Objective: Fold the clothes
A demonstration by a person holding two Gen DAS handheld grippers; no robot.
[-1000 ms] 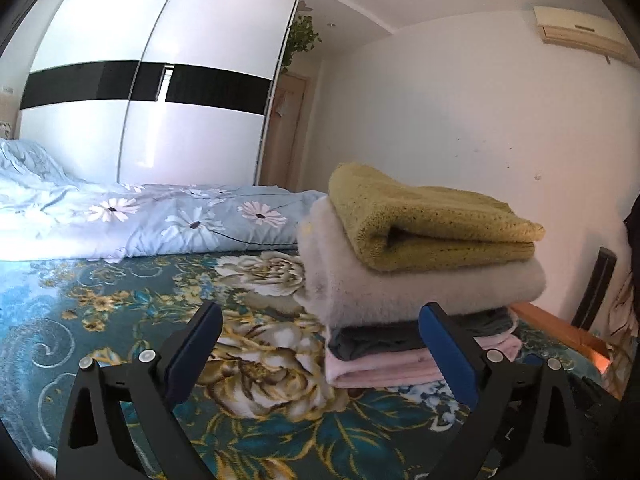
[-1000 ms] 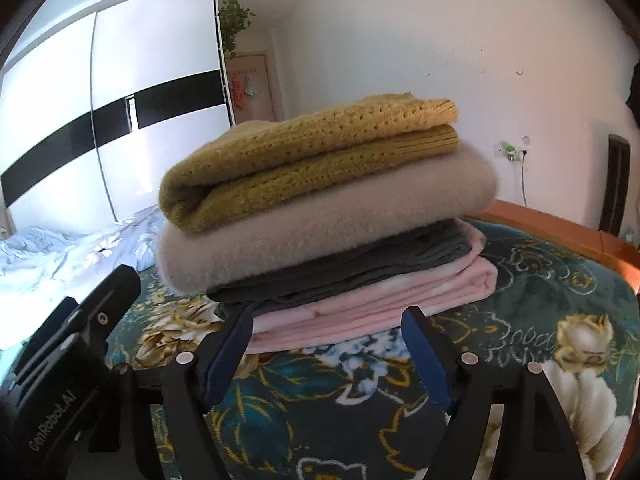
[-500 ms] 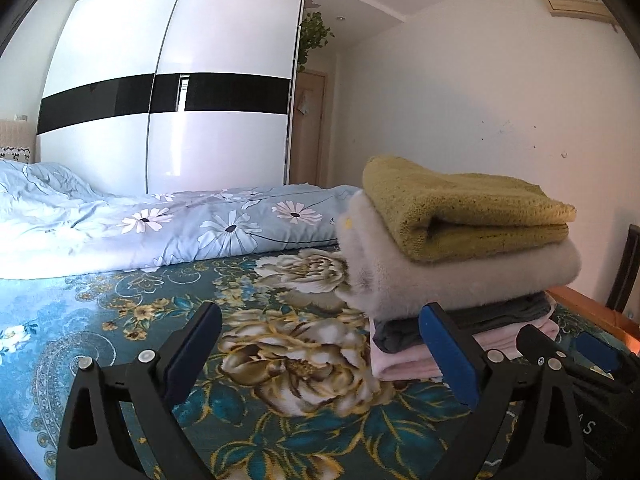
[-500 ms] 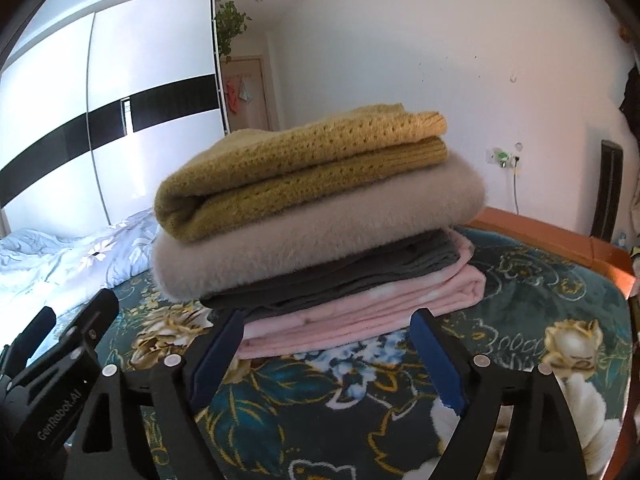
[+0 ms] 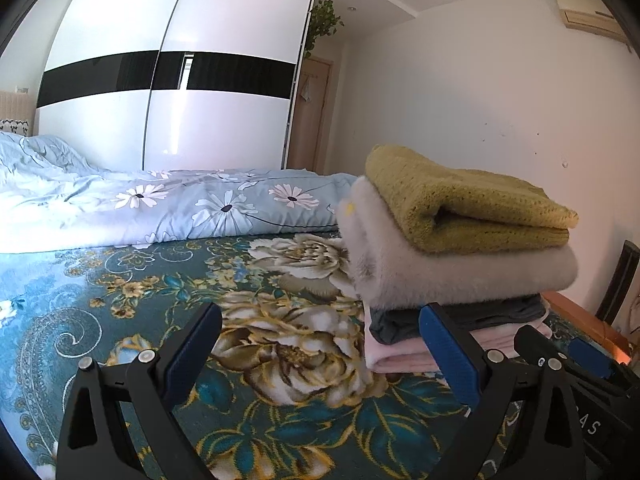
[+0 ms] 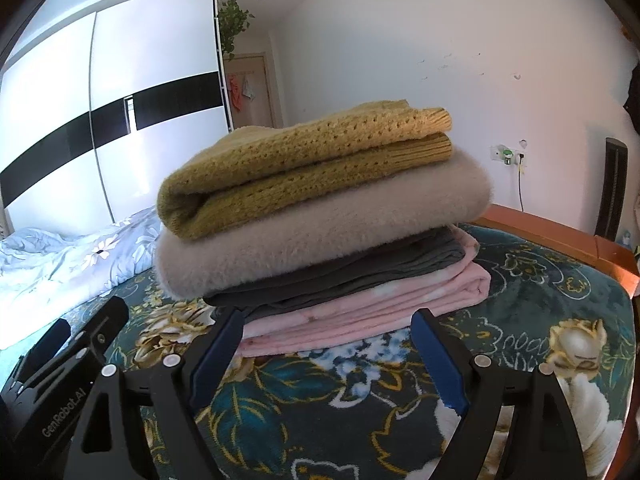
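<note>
Four folded garments form a stack (image 6: 320, 232) on the bedspread (image 5: 120, 300). The duvet (image 5: 160, 208) lies behind and left of it, the wardrobe (image 5: 180, 80) behind the duvet, the wall (image 6: 440, 40) behind the stack.

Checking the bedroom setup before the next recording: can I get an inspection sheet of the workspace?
Surface: bed with dark floral cover.
Job's things: stack of four folded items, mustard knit on top, beige fleece, grey garment, pink blanket at the bottom.
Clutter: rumpled blue duvet behind.
Grippers: left tool open and empty, aimed left of the stack; right tool open and empty, facing it.
Cables: cord hanging from wall plug.
Surroundings: wardrobe, door, plant, air conditioner.
</note>
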